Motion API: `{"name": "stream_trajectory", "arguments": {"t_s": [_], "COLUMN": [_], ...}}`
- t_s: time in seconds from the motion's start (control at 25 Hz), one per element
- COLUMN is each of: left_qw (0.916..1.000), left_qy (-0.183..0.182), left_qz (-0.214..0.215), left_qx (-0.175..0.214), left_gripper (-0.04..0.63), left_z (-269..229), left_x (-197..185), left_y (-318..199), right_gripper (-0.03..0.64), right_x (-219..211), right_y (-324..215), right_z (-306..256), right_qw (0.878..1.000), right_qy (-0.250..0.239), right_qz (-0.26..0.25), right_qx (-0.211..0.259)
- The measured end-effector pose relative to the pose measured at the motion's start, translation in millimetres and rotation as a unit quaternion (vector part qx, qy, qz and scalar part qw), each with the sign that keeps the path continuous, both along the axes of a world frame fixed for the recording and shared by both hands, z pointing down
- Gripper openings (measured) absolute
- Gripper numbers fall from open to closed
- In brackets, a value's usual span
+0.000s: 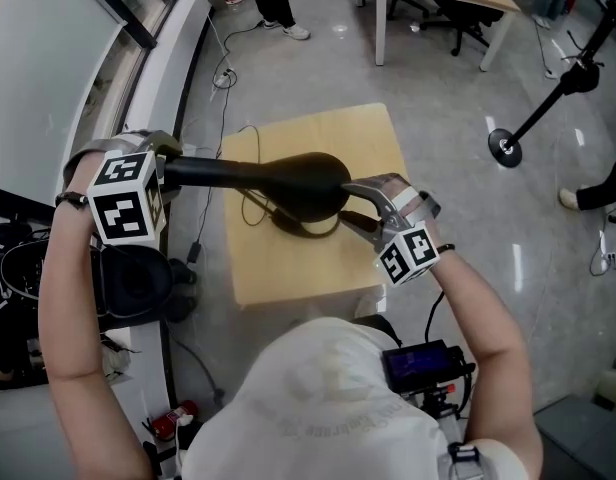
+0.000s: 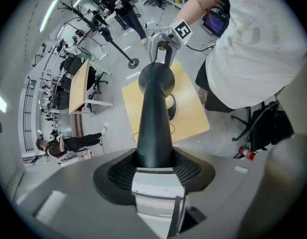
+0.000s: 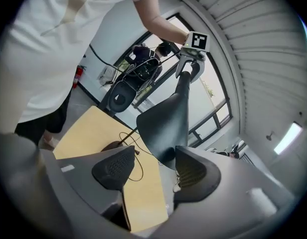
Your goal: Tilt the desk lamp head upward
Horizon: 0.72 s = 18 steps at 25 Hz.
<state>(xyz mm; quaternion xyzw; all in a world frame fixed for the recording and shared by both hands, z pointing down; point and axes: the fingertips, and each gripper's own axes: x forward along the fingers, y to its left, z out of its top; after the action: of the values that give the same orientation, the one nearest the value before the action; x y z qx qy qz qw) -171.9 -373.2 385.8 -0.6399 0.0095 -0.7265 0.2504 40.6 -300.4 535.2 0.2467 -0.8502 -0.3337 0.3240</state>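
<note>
Currently, the left gripper [image 2: 154, 163] is clamped on the narrow stem [image 1: 218, 171] of the desk lamp [image 1: 288, 180]. Both ribbed pads press the black tube from opposite sides. The left forearm runs up the left edge of the head view, with the wrist bent so that this gripper lies along the stem.

The right gripper [image 3: 153, 171] has its jaws wide apart. The lower rim of the lamp head [image 3: 166, 126] sits between the pads. One pad stands clear of the rim. The other lies just beside it, and contact cannot be confirmed. The right forearm reaches in from the lower right of the head view, with the wrist rolled so that the jaws straddle the wide end of the head.

The lamp head hangs above the small wooden table [image 1: 318, 128], stretched between the two grippers. Its dark base [image 1: 298, 231] and a looped cable [image 1: 250, 206] rest on the tabletop beneath it.

Markings: each gripper carries a marker cube with black-and-white square patterns, left [image 1: 123, 198] and right [image 1: 408, 253]. A faint print on the person's white shirt [image 1: 318, 418] is too pale to read.
</note>
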Motion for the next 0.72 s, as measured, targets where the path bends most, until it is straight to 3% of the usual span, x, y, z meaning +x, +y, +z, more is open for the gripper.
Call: {"name": "stream_trajectory", "arguments": {"t_s": [0.16, 0.72], "left_qw": [1.0000, 1.0000], "left_qy": [0.007, 0.002], "left_qz": [0.002, -0.007], "left_qx": [-0.001, -0.007], "left_gripper": [0.221, 0.224], "left_z": [1, 26], "left_x": [2, -10], "left_y": [1, -4], "right_gripper": [0.170, 0.143], "right_x": [6, 24], "right_y": [-4, 1], "right_z": [-9, -51], "right_qw": [0.999, 0.995], "right_qy": [0.025, 0.036], "right_qz": [0.009, 0.013], "right_qx": [0.043, 0.095]}}
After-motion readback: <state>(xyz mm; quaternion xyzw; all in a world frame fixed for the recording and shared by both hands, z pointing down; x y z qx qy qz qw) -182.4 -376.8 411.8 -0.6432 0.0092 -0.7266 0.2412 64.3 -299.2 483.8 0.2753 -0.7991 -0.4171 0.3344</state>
